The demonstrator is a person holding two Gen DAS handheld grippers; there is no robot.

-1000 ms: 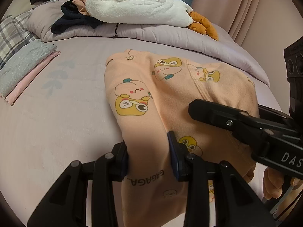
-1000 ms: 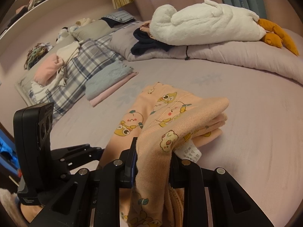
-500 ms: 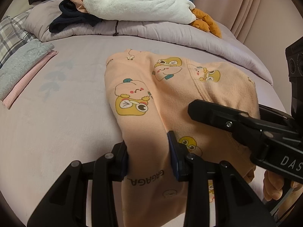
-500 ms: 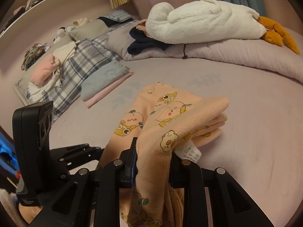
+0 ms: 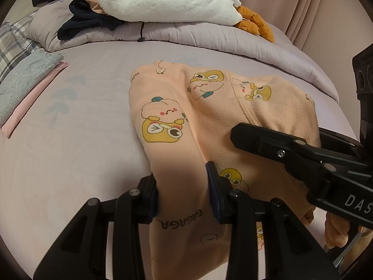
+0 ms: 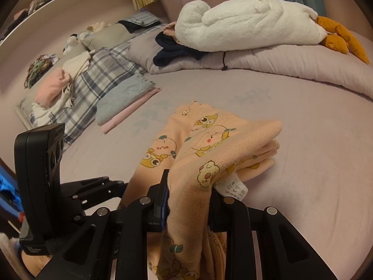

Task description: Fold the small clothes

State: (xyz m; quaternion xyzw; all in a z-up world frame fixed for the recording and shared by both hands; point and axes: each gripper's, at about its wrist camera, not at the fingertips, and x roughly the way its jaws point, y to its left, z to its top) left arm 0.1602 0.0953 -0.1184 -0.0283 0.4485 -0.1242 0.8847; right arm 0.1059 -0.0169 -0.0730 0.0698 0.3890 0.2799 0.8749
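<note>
A small peach garment (image 5: 209,107) printed with cartoon animals lies folded on the lilac bed, its near end lifted. My left gripper (image 5: 183,186) is shut on the garment's left near edge, the cloth bunched between its pads. My right gripper (image 6: 188,191) is shut on the right near edge of the same peach garment (image 6: 209,144), where a white care label (image 6: 233,187) hangs out. In the left wrist view the right gripper (image 5: 235,133) reaches across the cloth from the right. The left gripper's black body (image 6: 39,163) stands at the left in the right wrist view.
A folded grey and pink stack (image 6: 123,102) lies on the bed to the left. A rolled lilac duvet (image 5: 209,32) runs across the far side, with a white plush toy (image 5: 167,0) and dark clothes (image 5: 86,18) on it. Plaid bedding with loose clothes (image 6: 70,84) is far left.
Both grippers keep their hold on the garment. The views have shifted only slightly; the cloth lies as before.
</note>
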